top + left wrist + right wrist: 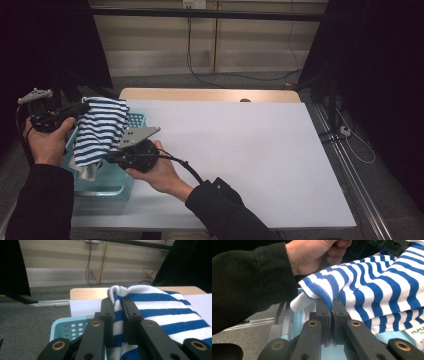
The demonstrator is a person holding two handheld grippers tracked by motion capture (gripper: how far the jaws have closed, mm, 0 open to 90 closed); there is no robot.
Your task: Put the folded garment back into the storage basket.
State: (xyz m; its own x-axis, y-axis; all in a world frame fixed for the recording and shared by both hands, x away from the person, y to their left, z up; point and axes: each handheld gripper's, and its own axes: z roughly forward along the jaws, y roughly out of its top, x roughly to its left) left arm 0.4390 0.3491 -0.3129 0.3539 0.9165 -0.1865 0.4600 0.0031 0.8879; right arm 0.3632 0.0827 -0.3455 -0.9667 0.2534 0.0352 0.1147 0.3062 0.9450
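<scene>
High view first: my left gripper (80, 107) is up at the left edge of the table (250, 150), pinching the top edge of the striped shirt (100, 130), and my right gripper (112, 157) has the lower edge of it, so the blue-and-white cloth hangs stretched between the two, right over the light blue basket (107, 182) that sits at the table's left corner. Some white fabric shows in the basket under the shirt. Left gripper view: both black jaws are clenched on a fold of the striped shirt (160, 312), cloth bunched up between the pads, with the holed wall of the basket (72, 327) below and the table's wooden edge beyond. Right gripper view: jaws nearly pressed together with a thin fold of the shirt (372, 290) caught between them, my other hand (317, 255) and black sleeve (247, 285) above, and a white label (417, 333) peeking at the lower right, text too cut off to read.
</scene>
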